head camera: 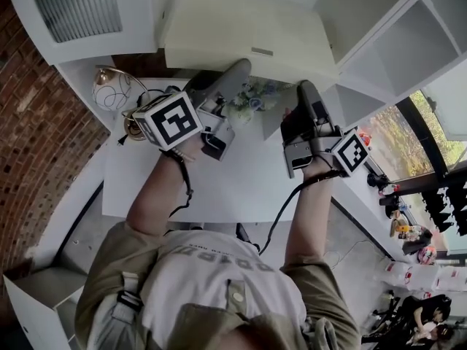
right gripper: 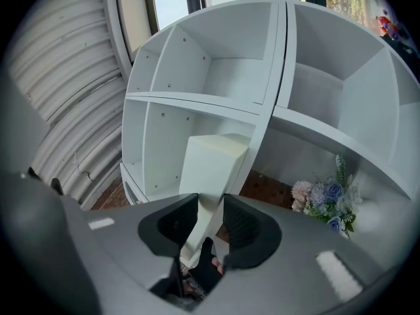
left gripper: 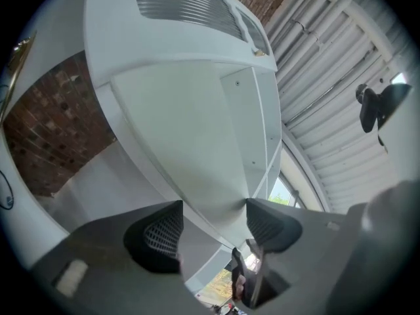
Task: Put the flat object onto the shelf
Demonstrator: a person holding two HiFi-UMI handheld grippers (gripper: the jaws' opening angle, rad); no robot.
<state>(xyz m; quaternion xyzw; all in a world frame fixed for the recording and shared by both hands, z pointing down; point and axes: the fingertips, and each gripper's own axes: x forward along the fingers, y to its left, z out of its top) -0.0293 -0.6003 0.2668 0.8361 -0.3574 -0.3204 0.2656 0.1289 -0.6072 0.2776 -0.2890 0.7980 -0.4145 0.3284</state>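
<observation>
A flat cream-white board (head camera: 248, 39) is held up in the air over the table, in front of the white shelf unit (head camera: 408, 42). My left gripper (head camera: 237, 68) reaches under its left part. In the left gripper view the board (left gripper: 190, 130) fills the space between the wide-set jaws of the left gripper (left gripper: 218, 228), and its edge runs from pad to pad. My right gripper (head camera: 305, 90) holds the board's right part. In the right gripper view the board's (right gripper: 213, 169) narrow edge is pinched between the pads of the right gripper (right gripper: 211, 218). The shelf's open compartments (right gripper: 197, 100) stand behind it.
Below lies a white table (head camera: 241, 188), with a bunch of artificial flowers (head camera: 252, 97) and a wire ornament (head camera: 109, 90) at its back. A brick wall (head camera: 36, 144) runs along the left. A white unit with a grille (head camera: 73, 9) hangs at top left.
</observation>
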